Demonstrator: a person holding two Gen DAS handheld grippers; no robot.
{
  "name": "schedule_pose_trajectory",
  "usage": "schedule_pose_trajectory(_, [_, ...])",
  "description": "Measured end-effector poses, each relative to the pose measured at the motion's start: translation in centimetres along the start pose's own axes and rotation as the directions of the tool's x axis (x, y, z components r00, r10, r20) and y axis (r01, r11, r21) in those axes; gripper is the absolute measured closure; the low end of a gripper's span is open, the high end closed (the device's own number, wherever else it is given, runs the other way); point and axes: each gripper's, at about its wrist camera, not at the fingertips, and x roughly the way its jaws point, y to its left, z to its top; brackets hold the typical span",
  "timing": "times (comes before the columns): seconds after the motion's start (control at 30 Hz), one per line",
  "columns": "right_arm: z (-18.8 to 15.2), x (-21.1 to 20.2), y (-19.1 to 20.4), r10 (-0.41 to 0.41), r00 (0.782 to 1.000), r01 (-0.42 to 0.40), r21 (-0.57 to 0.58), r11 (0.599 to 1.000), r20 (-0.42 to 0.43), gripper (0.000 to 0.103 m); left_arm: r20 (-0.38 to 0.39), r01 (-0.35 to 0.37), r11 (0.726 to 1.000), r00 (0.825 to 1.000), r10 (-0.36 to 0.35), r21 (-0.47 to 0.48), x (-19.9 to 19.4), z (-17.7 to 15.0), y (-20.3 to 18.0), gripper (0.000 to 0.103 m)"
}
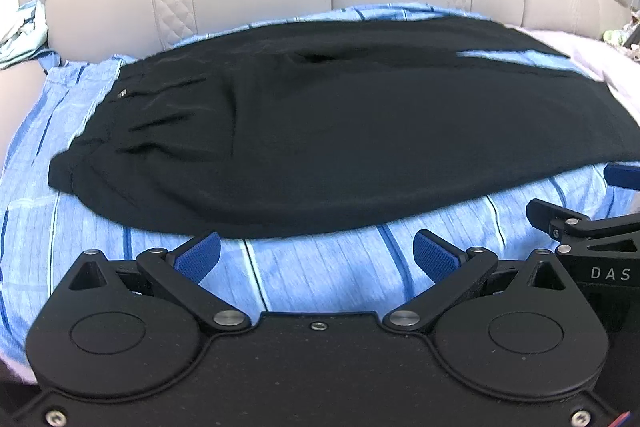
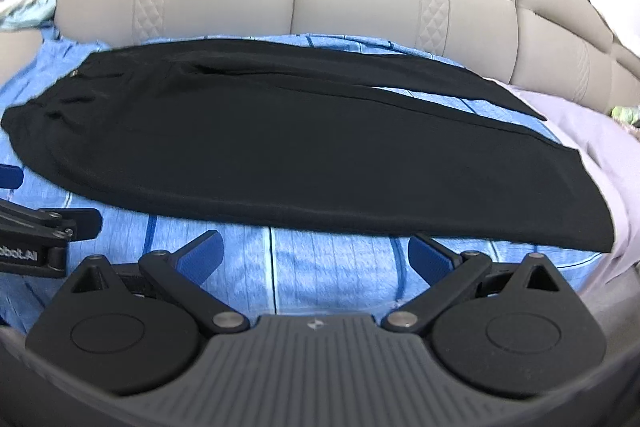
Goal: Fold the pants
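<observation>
Both my left gripper [image 1: 316, 251] and right gripper [image 2: 314, 253] have fingers apart, empty; black pants [image 2: 280, 147] at twelve o'clock could bunch if I pinch one layer only.

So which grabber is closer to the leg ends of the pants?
Right. The right gripper sits near the leg ends of the pants; the left gripper is closer to the waistband end.

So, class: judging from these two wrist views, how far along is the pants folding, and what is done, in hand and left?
Done: the black pants lie spread flat on the blue striped sheet, waistband to the left, legs running right with a gap between them.

In hand: nothing. The left gripper and right gripper are open, just short of the near edge.

Left: every fold; none shows yet.
</observation>
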Motion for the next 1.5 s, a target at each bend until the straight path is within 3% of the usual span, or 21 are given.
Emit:
schedule_pose_trajectory(0.1, [1.2,1.5,0.0,0.0,1.0,-0.001,0.012,1.0,0.027,0.0,0.029,-0.009,1.0,1.0,0.009,-0.008,0.7,1.8,2.4,0.0])
schedule_pose_trajectory(0.23, [3.7,4.2,0.1,0.041,0.997,-0.044,0.05,0.998,0.067,0.0,0.05,-0.127,0.991,0.99,0.129,-0.052,2.2,4.1,6.8,0.0])
schedule_pose_trajectory(0.37, [7.2,8.0,0.9,0.156,0.983,-0.164,0.089,0.982,0.097,0.0,0.033,-0.199,0.967,0.978,0.206,-0.162,3.5,4.9,12.4,0.0])
schedule_pose_trajectory(0.53, [13.9,13.3,3.9,0.29,0.953,-0.295,0.044,0.955,0.086,0.0,-0.023,-0.256,0.913,0.965,0.263,-0.317,5.5,4.1,18.9,0.004])
schedule_pose_trajectory(0.67, [20.3,17.6,9.0,0.412,0.907,-0.409,-0.055,0.911,0.084,0.0,-0.049,-0.266,0.867,0.961,0.27,-0.421,6.5,2.5,22.7,0.005])
schedule_pose_trajectory(0.83, [25.7,23.7,19.1,0.519,0.854,-0.518,-0.146,0.843,-0.035,0.004,-0.077,-0.236,0.817,0.97,0.23,-0.527,8.5,0.8,25.4,0.019])
schedule_pose_trajectory(0.93, [27.4,26.7,25.0,0.538,0.836,-0.548,-0.174,0.818,-0.104,0.004,-0.042,-0.225,0.803,0.969,0.243,-0.552,8.4,0.3,25.4,0.019])
schedule_pose_trajectory(1.1, [28.7,30.2,33.3,0.509,0.842,-0.537,-0.196,0.82,-0.177,0.004,0.028,-0.156,0.795,0.977,0.213,-0.586,8.6,-0.2,25.9,0.019])
schedule_pose_trajectory(1.17, [29.2,31.5,36.0,0.471,0.859,-0.506,-0.191,0.841,-0.199,0.004,0.05,-0.142,0.79,0.976,0.213,-0.596,8.7,-0.3,26.3,0.019])
schedule_pose_trajectory(1.27, [29.0,33.7,38.8,0.36,0.902,-0.41,-0.208,0.888,-0.24,0.005,0.066,-0.136,0.783,0.973,0.22,-0.607,8.9,-0.2,26.6,0.022])
schedule_pose_trajectory(1.37, [28.5,35.2,40.2,0.317,0.904,-0.378,-0.188,0.907,-0.287,0.007,0.072,-0.157,0.799,0.968,0.242,-0.581,9.1,-0.3,26.3,0.024])
schedule_pose_trajectory(1.5, [28.4,35.8,41.4,0.265,0.917,-0.332,-0.199,0.922,-0.3,0.014,0.089,-0.192,0.807,0.953,0.289,-0.559,9.6,-0.3,26.0,0.034])
